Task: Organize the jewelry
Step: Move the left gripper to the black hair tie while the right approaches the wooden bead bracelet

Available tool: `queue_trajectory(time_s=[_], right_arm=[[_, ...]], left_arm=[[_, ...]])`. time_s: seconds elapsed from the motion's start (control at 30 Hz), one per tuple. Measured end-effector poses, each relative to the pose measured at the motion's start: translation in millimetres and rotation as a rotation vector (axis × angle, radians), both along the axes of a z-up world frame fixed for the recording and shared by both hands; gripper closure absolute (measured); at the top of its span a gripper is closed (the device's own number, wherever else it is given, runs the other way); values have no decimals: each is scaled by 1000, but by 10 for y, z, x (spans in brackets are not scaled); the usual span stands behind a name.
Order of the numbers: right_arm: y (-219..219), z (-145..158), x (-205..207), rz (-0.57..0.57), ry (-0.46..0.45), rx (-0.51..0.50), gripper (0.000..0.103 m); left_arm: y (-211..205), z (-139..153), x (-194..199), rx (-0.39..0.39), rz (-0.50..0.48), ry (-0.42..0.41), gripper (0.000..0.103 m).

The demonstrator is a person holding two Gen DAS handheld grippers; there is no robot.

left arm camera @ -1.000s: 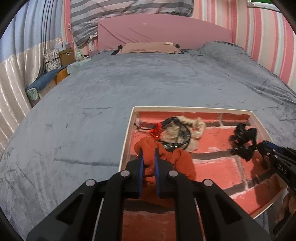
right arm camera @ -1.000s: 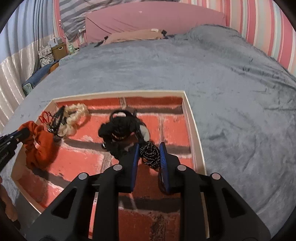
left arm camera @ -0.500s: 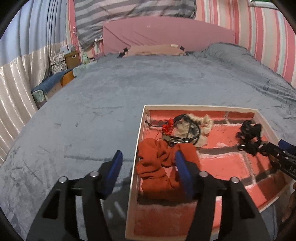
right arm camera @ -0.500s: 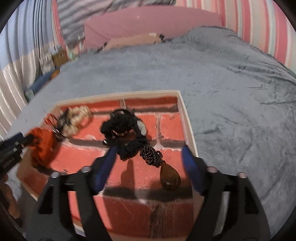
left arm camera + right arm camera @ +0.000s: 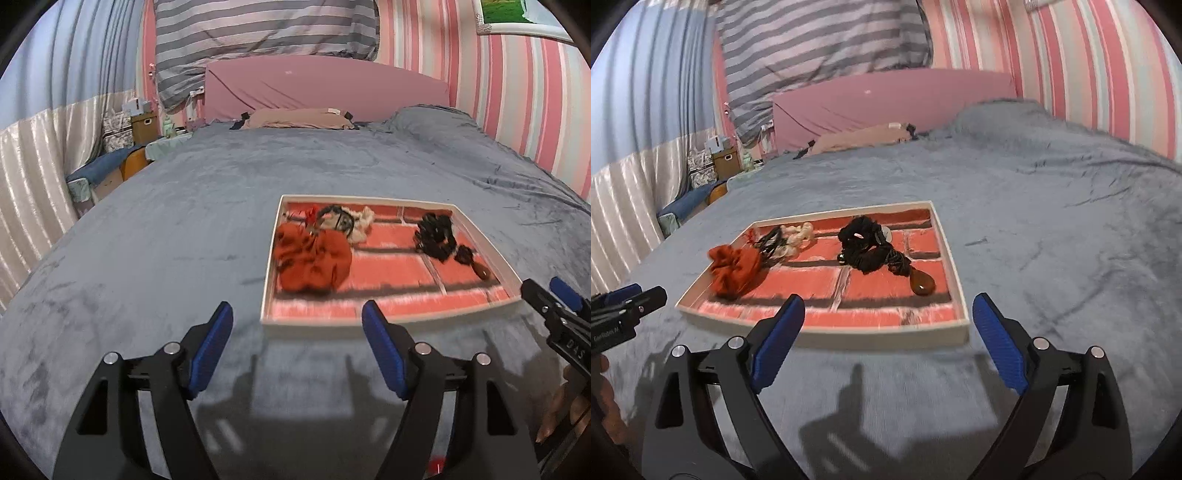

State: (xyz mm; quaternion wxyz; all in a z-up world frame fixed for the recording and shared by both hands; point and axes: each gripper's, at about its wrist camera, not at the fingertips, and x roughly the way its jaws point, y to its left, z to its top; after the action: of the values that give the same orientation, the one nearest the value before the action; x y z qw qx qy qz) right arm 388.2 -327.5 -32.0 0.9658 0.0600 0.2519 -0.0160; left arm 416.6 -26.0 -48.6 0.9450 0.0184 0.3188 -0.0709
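Note:
A shallow white-rimmed tray [image 5: 391,318] with a red brick pattern lies on the grey bedspread; it also shows in the right wrist view [image 5: 886,338]. In it lie an orange scrunchie [image 5: 314,262] [image 5: 737,271], a cream scrunchie with black cords and red beads [image 5: 343,223] [image 5: 786,242], a black scrunchie pile [image 5: 436,236] [image 5: 866,245] and a brown teardrop pendant on a dark cord [image 5: 922,283] [image 5: 480,271]. My left gripper [image 5: 297,343] is open and empty, in front of the tray's near edge. My right gripper [image 5: 888,336] is open and empty, also short of the tray.
The grey bedspread [image 5: 184,221] spreads all around the tray. A pink headboard [image 5: 325,88] and a tan pillow [image 5: 295,118] are at the far end. Boxes and clutter [image 5: 125,125] stand beside the bed at far left. Striped walls surround the bed.
Both grippers opened, letting go of the orange scrunchie and the pendant cord into the tray, then drew back and up away from the tray.

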Motion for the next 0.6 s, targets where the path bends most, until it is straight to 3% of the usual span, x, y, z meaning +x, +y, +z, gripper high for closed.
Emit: queue_trajectory(time_s=[0.13,0.37,0.6], right_arm=[[95,-34,-362,2,7,-40,9],[184,39,-747,5,13,-70,9],[191,92,-1046,13,38,-49,9]], left_arm=[[76,6,-345,-18,-1,20,29],[55,-52,-887,38,-12,17,27],[71,-97,-1128,30,-13,38,27]])
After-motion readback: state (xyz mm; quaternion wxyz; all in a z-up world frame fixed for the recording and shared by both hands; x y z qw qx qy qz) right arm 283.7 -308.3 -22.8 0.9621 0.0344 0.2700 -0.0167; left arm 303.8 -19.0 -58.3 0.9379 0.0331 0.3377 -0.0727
